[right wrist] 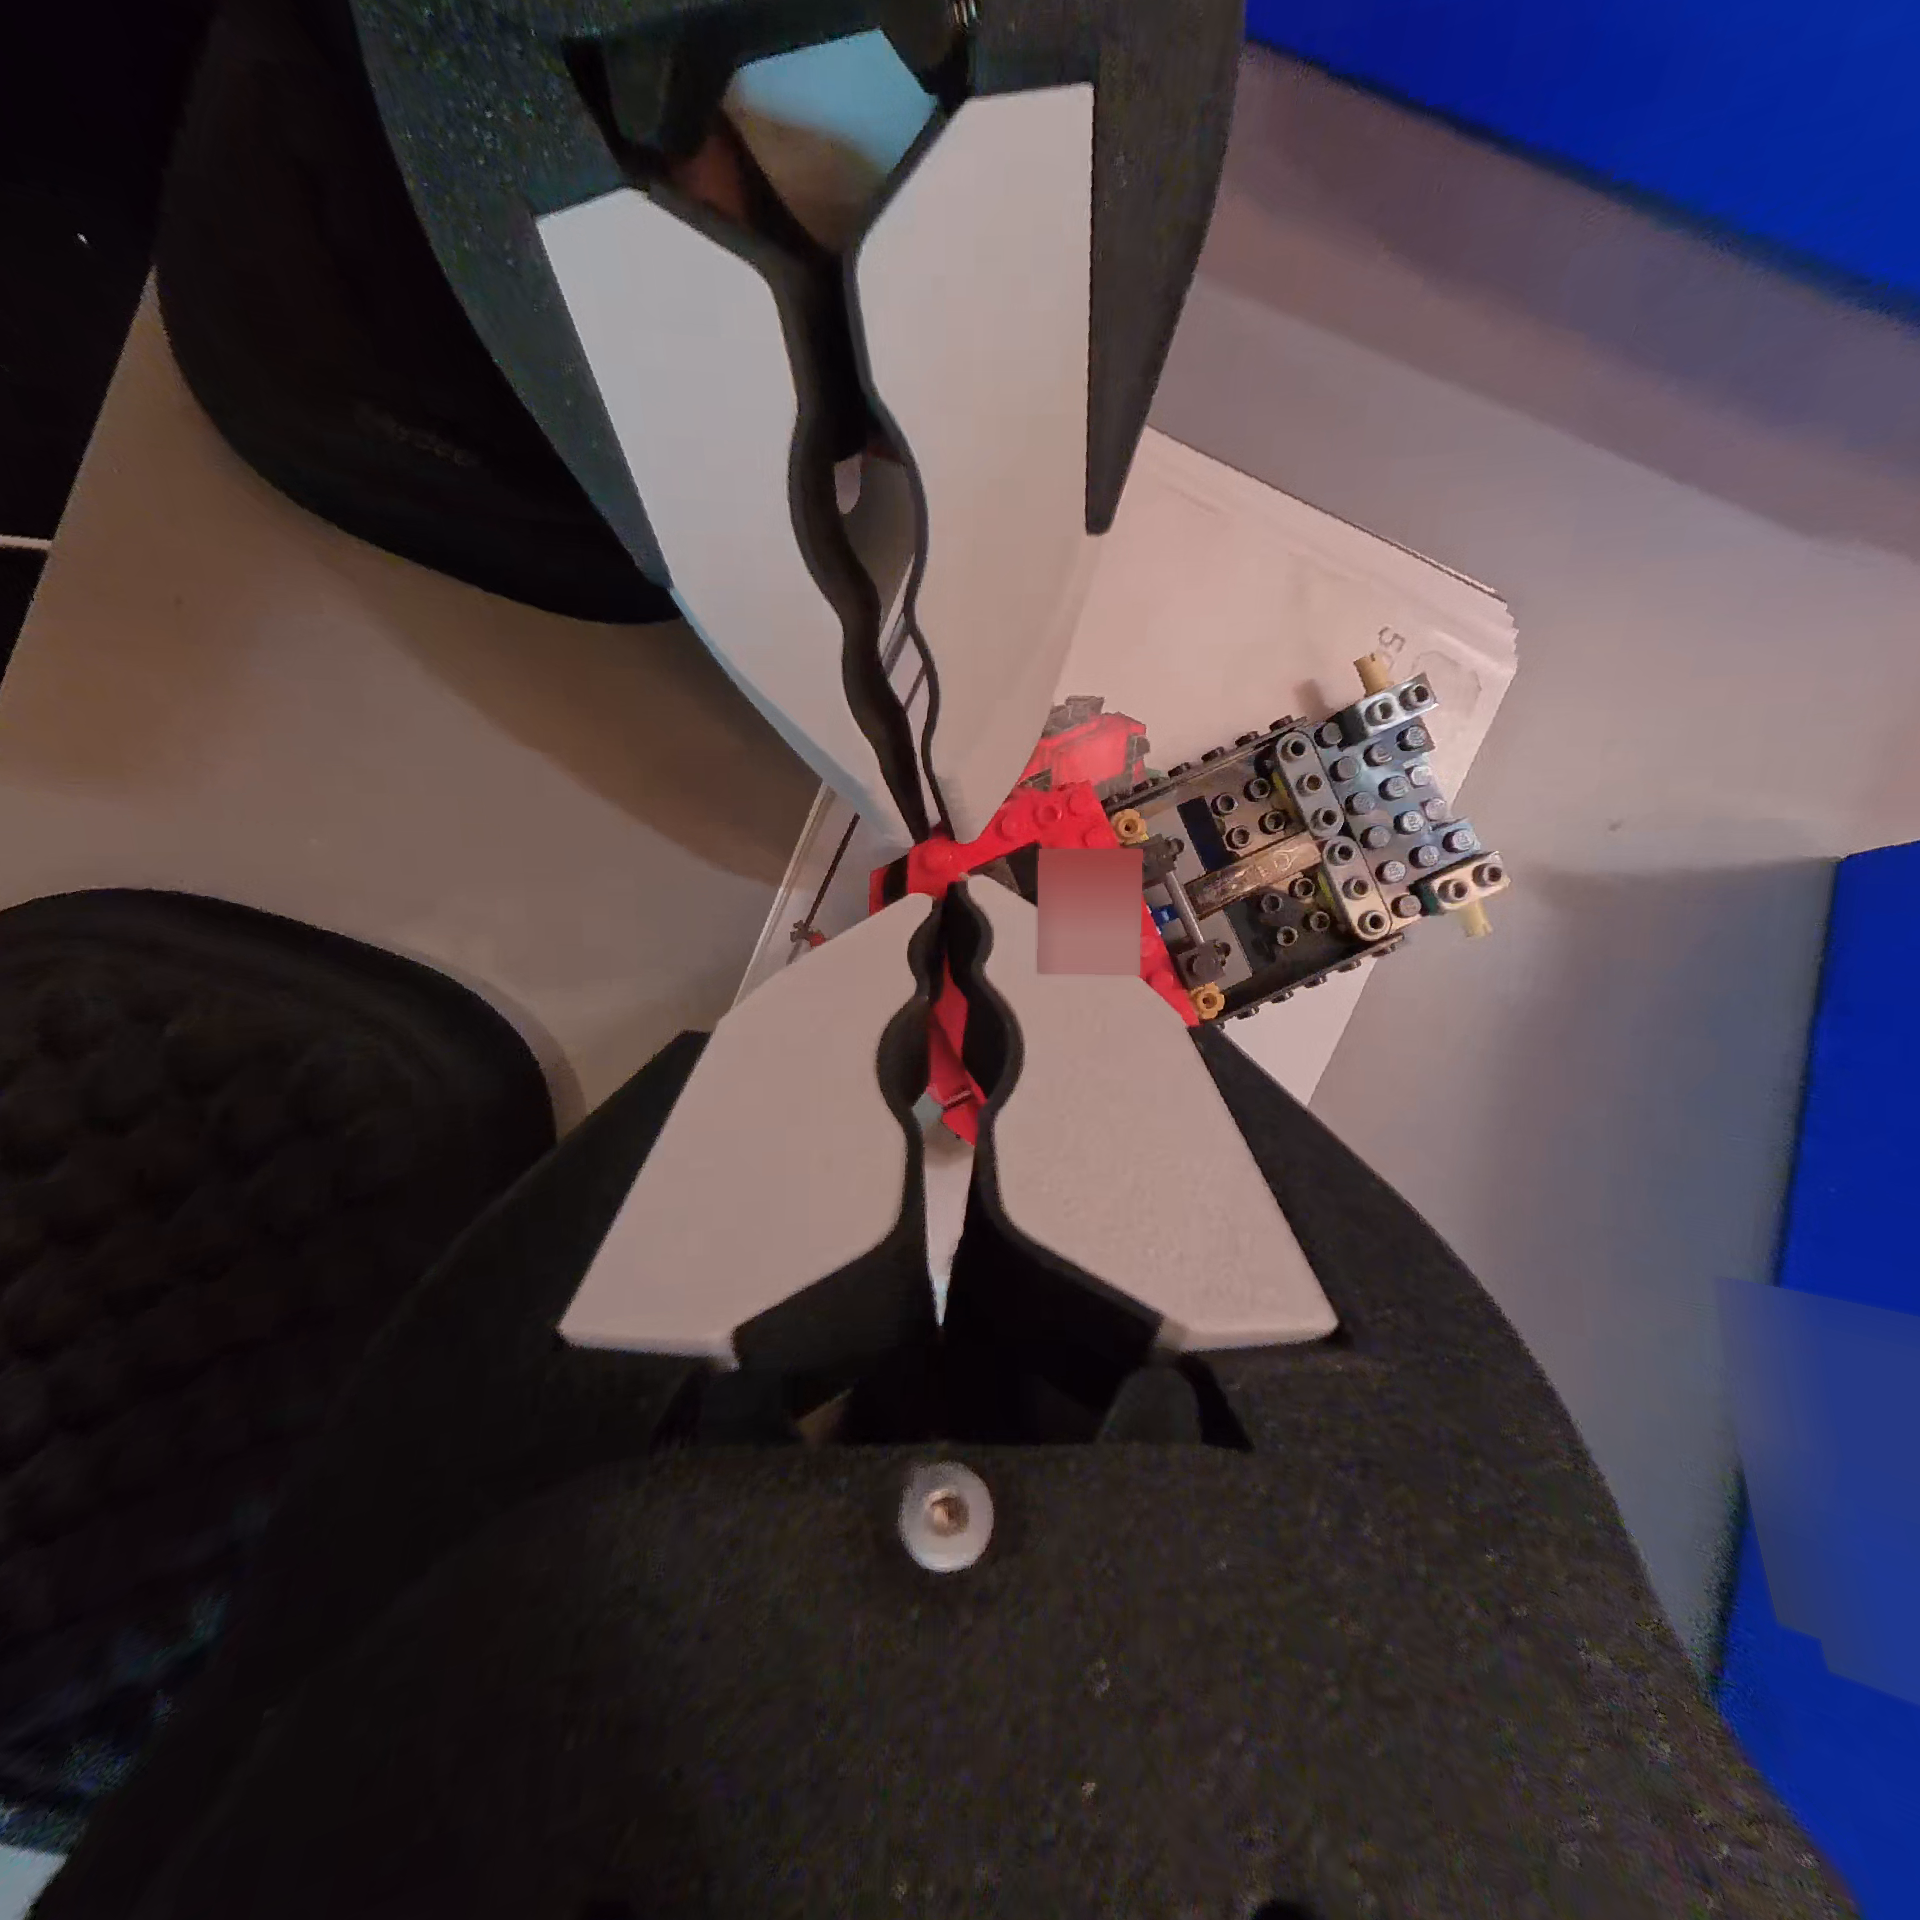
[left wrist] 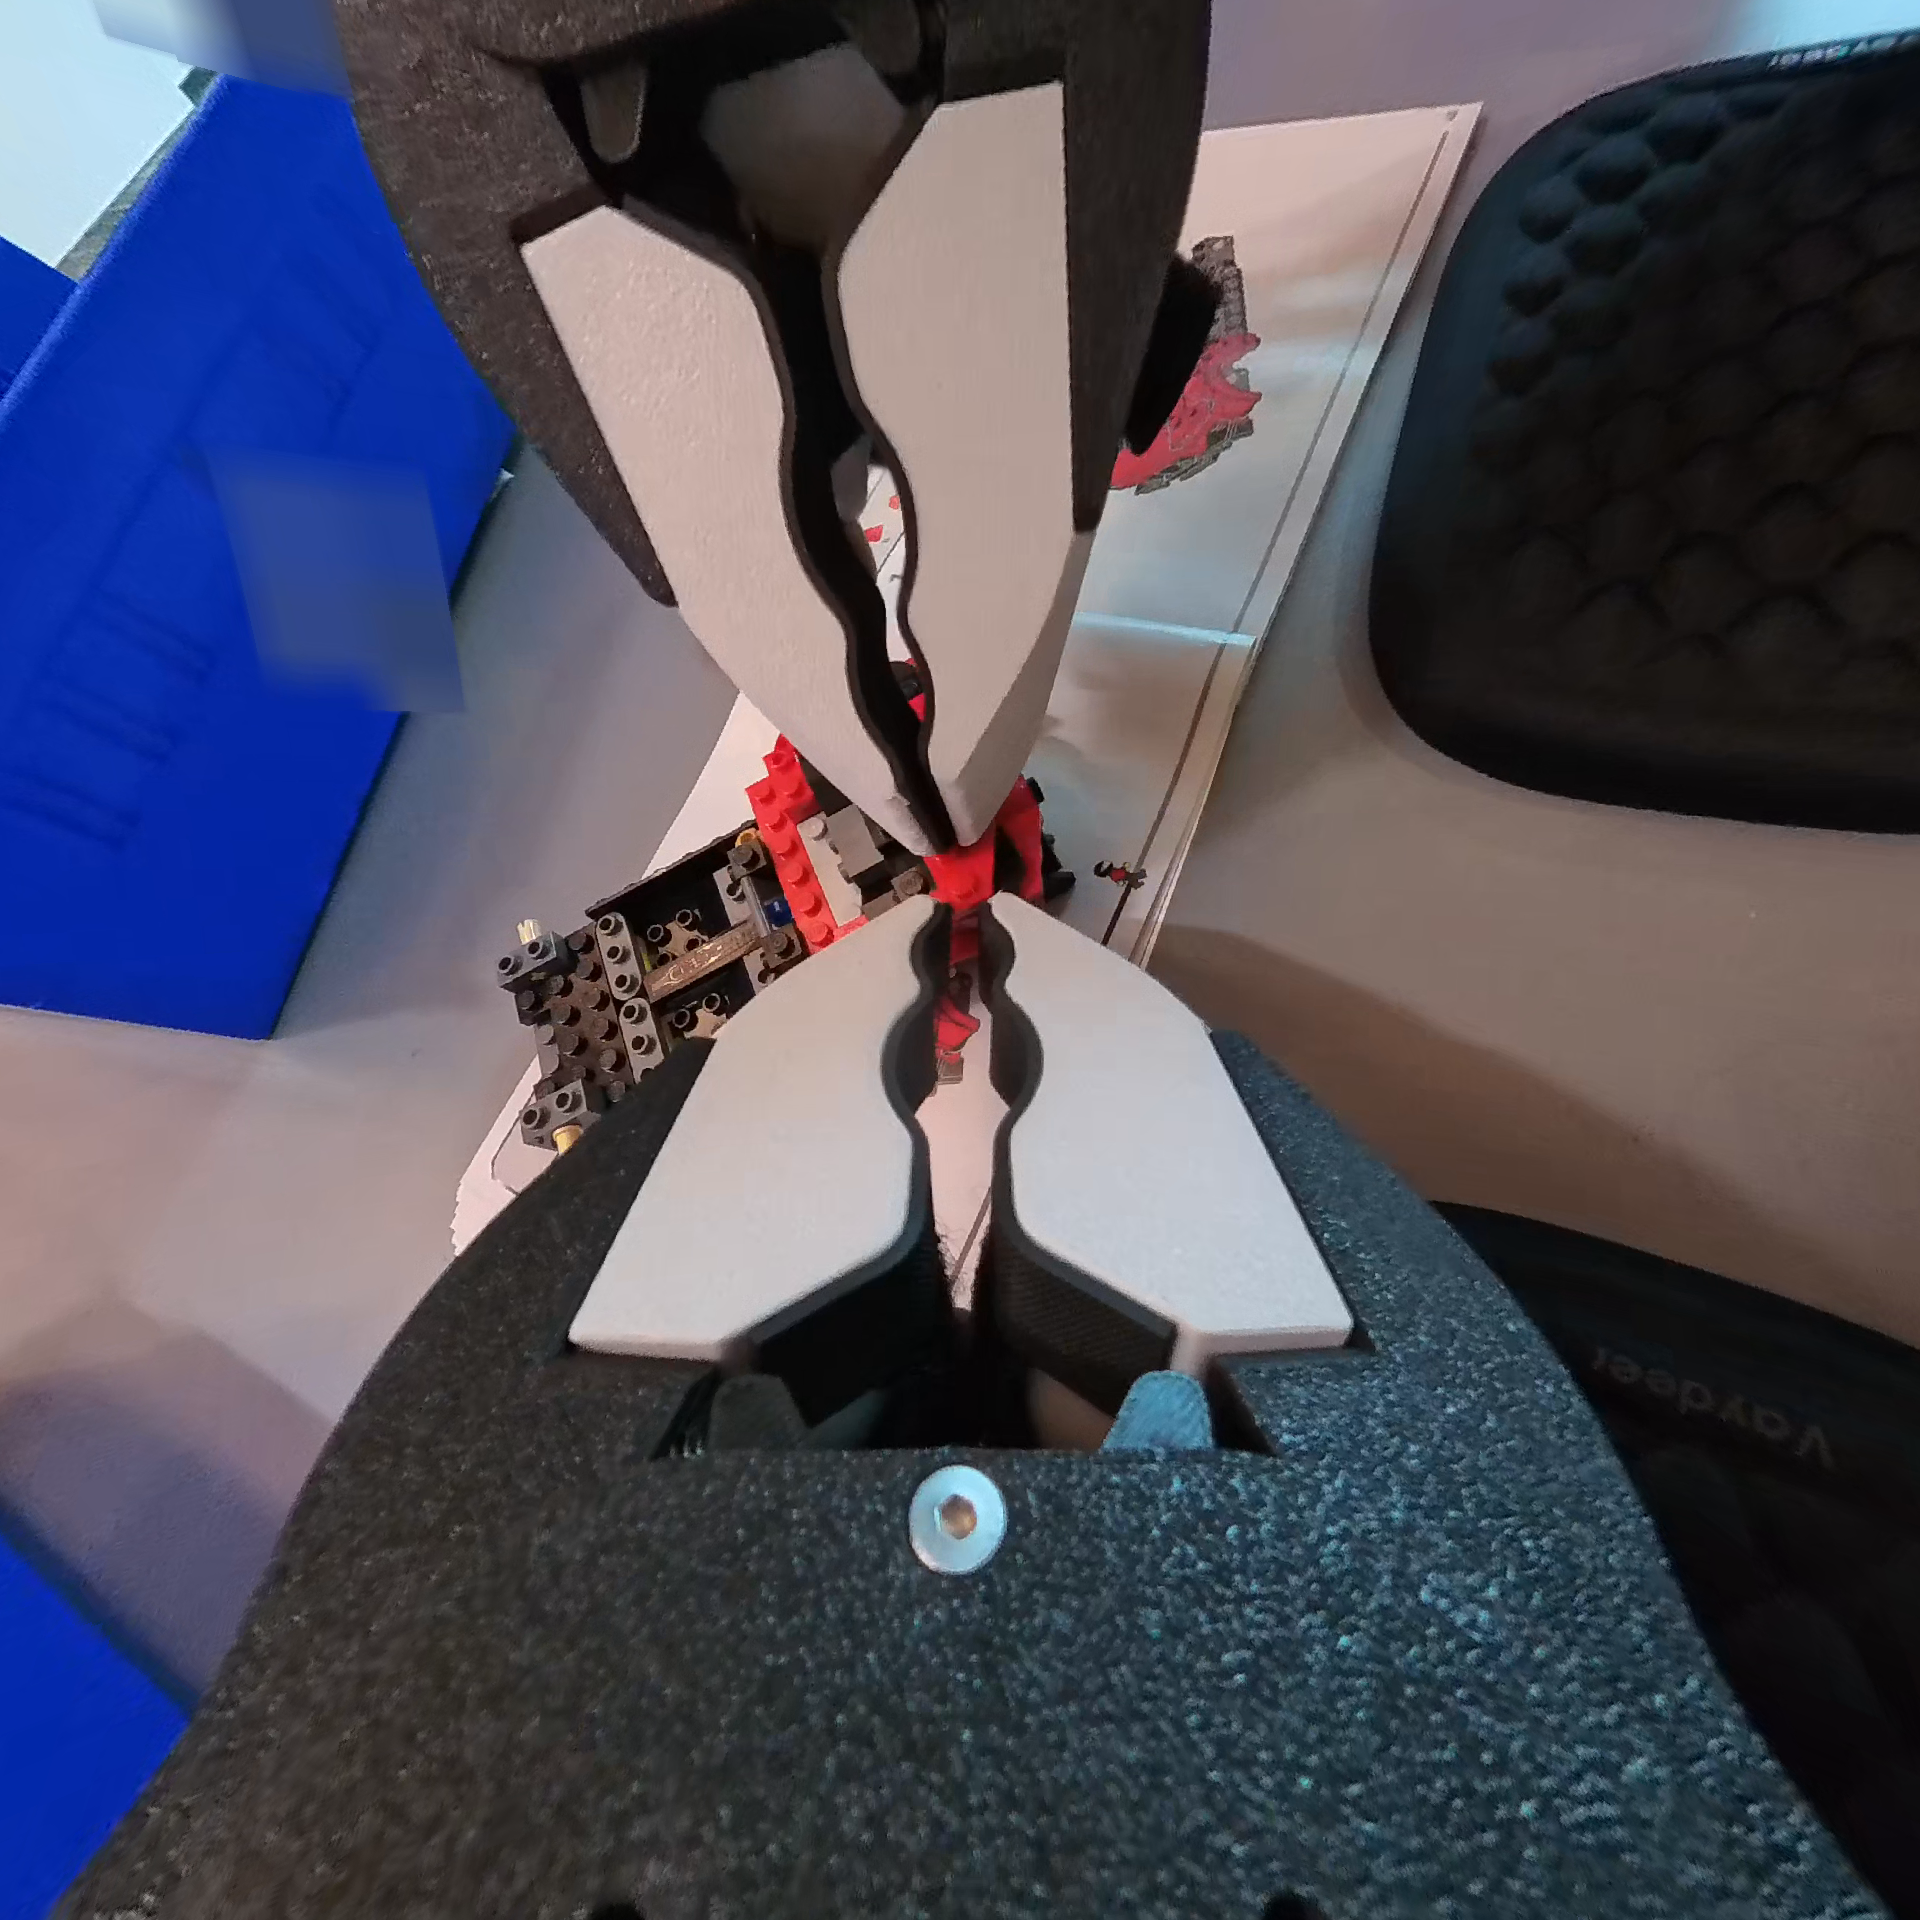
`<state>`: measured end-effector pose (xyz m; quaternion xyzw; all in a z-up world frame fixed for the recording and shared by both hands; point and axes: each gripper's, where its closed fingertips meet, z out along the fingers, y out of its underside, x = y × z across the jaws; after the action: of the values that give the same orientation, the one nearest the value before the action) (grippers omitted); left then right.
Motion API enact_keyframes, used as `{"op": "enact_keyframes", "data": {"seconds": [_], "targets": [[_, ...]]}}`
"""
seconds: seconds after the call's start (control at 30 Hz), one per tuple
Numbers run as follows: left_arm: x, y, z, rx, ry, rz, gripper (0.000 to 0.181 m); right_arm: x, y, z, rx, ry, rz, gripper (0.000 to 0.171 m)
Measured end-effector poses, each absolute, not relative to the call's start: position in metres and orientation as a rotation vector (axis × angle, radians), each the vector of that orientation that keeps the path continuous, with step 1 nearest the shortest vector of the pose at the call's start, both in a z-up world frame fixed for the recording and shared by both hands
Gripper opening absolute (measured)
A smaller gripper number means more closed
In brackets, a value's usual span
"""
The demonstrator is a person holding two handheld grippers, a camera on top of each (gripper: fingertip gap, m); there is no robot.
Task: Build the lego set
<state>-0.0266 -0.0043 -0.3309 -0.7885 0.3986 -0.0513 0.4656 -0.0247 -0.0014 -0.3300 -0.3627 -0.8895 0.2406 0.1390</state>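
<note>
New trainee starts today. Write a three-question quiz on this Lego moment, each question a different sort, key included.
1. True or false: the left gripper and right gripper meet tip to tip at one red piece.
2. The Lego model rests on: A) the blue bin, B) the instruction booklet, C) the black cushion.
3. Fill in: the model's studded rear section is black and ___.

Key: 1 true; 2 B; 3 grey.
</note>
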Motion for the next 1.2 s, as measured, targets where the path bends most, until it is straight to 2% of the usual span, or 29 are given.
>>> {"op": "enact_keyframes", "data": {"seconds": [0.33, 1.2], "targets": [[-0.025, -0.007, -0.314, -1.862, 0.913, -0.211, 0.0, -0.024, 0.0, -0.33, -1.058, -2.625, 0.592, 0.0], [-0.023, -0.005, -0.327, -1.914, 0.971, -0.175, 0.0, -0.023, -0.001, -0.33, -1.073, -2.623, 0.547, 0.0]]}}
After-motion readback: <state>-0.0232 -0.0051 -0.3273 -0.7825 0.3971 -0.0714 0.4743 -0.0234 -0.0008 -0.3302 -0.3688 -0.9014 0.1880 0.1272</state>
